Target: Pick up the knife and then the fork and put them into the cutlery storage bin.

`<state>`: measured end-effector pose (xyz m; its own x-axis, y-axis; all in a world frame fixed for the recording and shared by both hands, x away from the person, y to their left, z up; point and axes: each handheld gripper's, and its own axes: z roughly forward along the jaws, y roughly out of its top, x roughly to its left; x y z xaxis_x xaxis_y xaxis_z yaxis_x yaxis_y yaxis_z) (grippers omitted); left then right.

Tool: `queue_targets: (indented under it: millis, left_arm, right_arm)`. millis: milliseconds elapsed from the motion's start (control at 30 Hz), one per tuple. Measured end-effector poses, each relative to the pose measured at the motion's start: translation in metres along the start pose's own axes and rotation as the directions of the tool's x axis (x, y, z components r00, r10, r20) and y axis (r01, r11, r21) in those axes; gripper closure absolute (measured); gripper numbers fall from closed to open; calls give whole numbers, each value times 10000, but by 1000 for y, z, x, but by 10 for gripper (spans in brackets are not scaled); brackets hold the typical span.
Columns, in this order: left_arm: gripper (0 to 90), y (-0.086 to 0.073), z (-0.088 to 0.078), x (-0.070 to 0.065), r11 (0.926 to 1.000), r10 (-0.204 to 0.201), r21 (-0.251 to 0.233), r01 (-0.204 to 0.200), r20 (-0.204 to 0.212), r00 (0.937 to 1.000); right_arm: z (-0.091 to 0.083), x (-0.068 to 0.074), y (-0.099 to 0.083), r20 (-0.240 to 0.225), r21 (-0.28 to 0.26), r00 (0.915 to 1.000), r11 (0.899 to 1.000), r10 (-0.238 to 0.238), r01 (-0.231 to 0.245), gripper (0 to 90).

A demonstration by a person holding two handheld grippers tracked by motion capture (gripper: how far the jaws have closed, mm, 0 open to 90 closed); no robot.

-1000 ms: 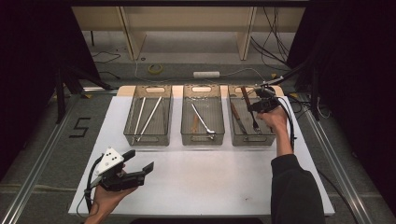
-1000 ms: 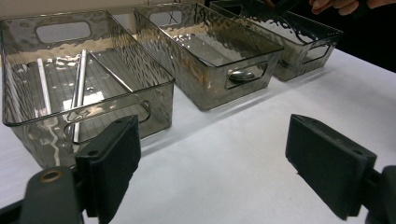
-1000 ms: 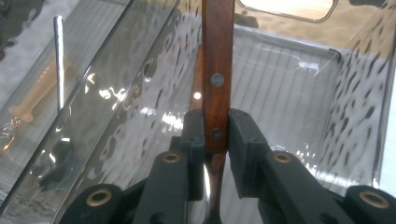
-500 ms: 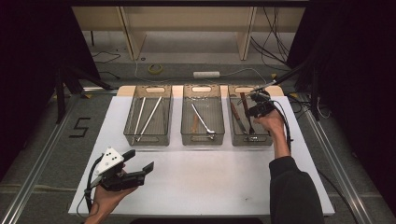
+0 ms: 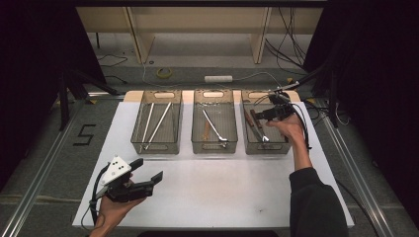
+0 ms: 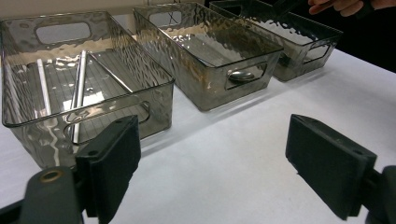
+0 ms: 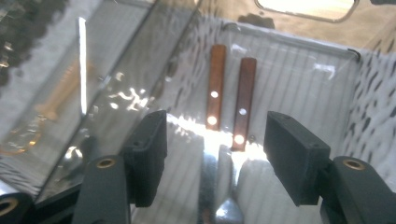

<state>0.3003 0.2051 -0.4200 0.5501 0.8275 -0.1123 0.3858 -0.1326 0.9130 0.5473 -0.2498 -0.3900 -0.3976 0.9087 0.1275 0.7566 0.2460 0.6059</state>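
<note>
Smoked plastic is forming three rippled, see-through bins, each a rounded rectangle with oval handle cut-outs, sitting in a row across the far half of a white table (image 5: 217, 187). The right bin (image 5: 282, 143) is holding two utensils with flat reddish wooden handles (image 7: 243, 100) studded with bright rivets, lying side by side and running into shiny metal blades that are blurring out under glare. The right gripper (image 5: 267, 114) is hovering just over that bin, its black blocky jaws having just been opening; they are standing apart above the handles, pressing on nothing. The middle bin (image 5: 214, 144) is carrying a slim metal tool and a pale wooden one; the left bin (image 6: 28, 130) is holding thin steel rods. The left gripper (image 5: 148, 178) is resting low at the near left edge of the table, jaws spread wide and empty, a grey three-cornered plate on top. Grey floor with cables, a tape roll and pale wooden legs is lying beyond, with dark curtains closing both sides. Bin walls are distorting whatever is lying inside.
</note>
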Motion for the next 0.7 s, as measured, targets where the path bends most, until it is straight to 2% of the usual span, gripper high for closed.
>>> queue_targets:
  millis: [300,700]
  left_arm:
    - [176,0,0,0,10000,24,-8,-24,-11,10000]
    - [176,0,1,-1,10000,46,36,-46,7,10000]
  right_arm:
    - [-11,12,-3,-31,-379,9991,9984,-426,425,394]
    - [-27,37,-19,-585,-1313,9942,9879,-905,822,357]
